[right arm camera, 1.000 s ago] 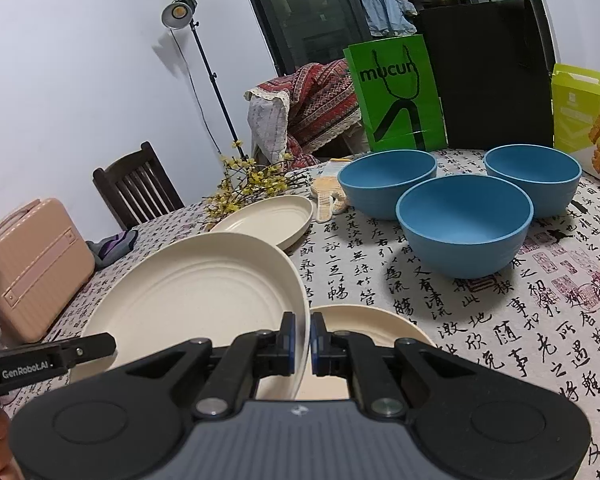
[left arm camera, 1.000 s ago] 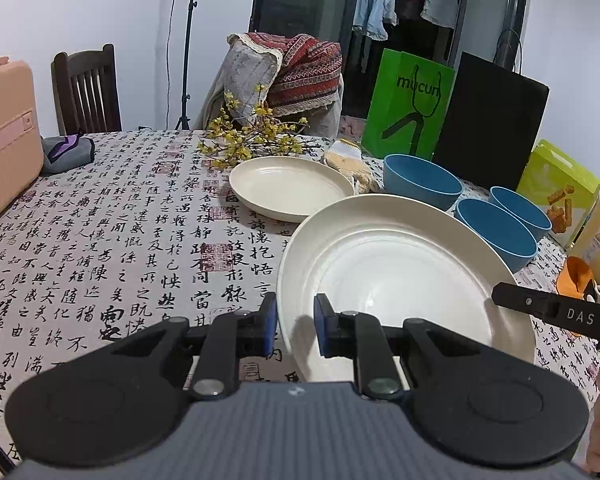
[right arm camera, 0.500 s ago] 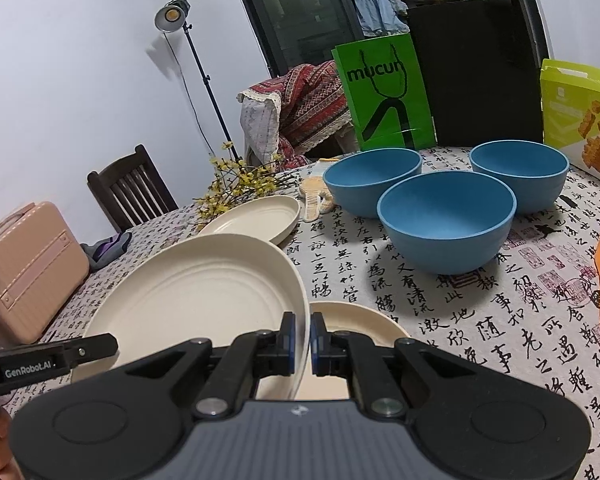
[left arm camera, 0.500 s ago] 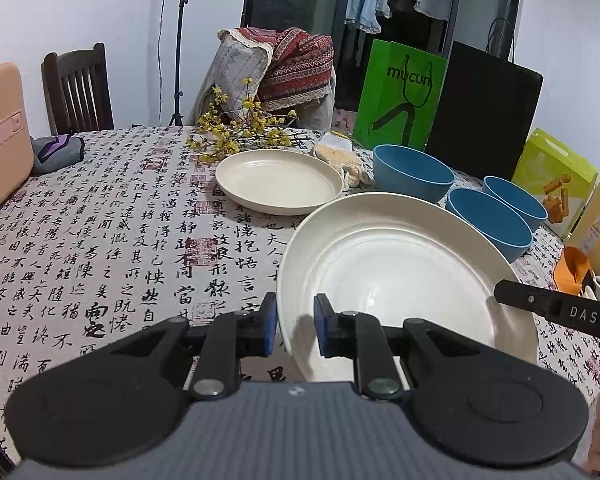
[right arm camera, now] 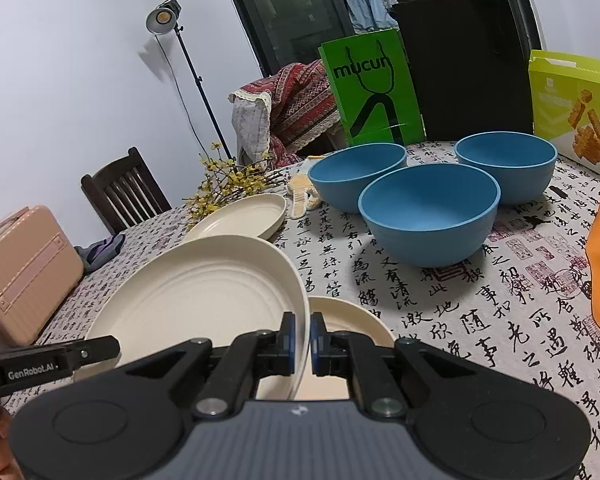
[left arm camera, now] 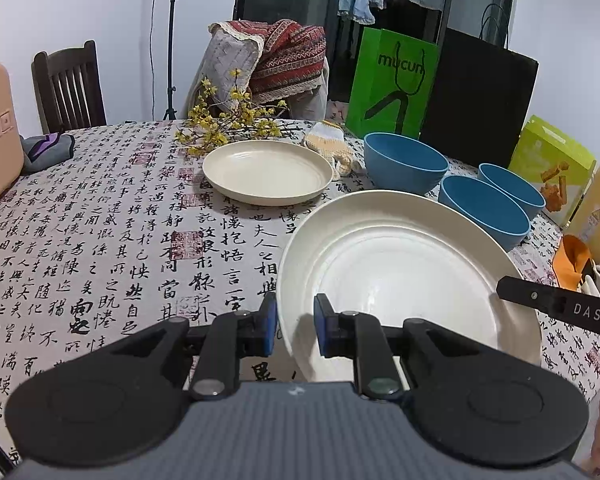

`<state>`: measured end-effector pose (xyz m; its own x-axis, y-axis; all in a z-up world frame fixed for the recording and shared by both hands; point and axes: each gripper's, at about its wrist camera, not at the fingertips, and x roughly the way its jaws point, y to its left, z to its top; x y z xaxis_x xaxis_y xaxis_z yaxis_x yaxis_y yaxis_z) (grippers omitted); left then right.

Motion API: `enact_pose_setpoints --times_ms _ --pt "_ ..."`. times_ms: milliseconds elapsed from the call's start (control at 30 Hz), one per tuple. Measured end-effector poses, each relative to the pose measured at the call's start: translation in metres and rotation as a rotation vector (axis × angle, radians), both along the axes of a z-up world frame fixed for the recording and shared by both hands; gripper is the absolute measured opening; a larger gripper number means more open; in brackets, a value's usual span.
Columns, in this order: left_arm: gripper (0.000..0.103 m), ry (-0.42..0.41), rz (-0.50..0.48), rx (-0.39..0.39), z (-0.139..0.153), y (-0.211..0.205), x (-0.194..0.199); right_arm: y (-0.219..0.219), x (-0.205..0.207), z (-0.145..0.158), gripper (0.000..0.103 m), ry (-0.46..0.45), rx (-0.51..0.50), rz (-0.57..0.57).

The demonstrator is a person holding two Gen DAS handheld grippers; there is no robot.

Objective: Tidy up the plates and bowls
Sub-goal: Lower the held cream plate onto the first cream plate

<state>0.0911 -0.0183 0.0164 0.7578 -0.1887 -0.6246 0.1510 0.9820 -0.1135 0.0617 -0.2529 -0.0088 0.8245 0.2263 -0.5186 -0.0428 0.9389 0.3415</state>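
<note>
Currently the right gripper [right arm camera: 301,338] is clamped on the right rim of the large cream plate [right arm camera: 196,300], held above a smaller plate [right arm camera: 352,320]. The left gripper [left arm camera: 295,326] straddles the opposite rim at a narrow gap; whether its pads press cannot be told. Keep the plate level, centre it over the smaller plate's position or a clear patch of table [left arm camera: 100,240], and lower slowly, clear of the blue bowls [right arm camera: 430,212].

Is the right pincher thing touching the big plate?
Touching. In the right wrist view the right gripper is shut on the big plate: its blue pads pinch the rim from both sides.
</note>
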Motion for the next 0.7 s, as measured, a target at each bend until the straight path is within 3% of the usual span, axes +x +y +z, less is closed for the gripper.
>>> enact_pose_setpoints --times_ms 700 --pt "0.019 0.039 -0.031 0.034 -0.014 -0.023 0.006 -0.020 -0.003 -0.015 0.008 0.017 0.008 -0.024"
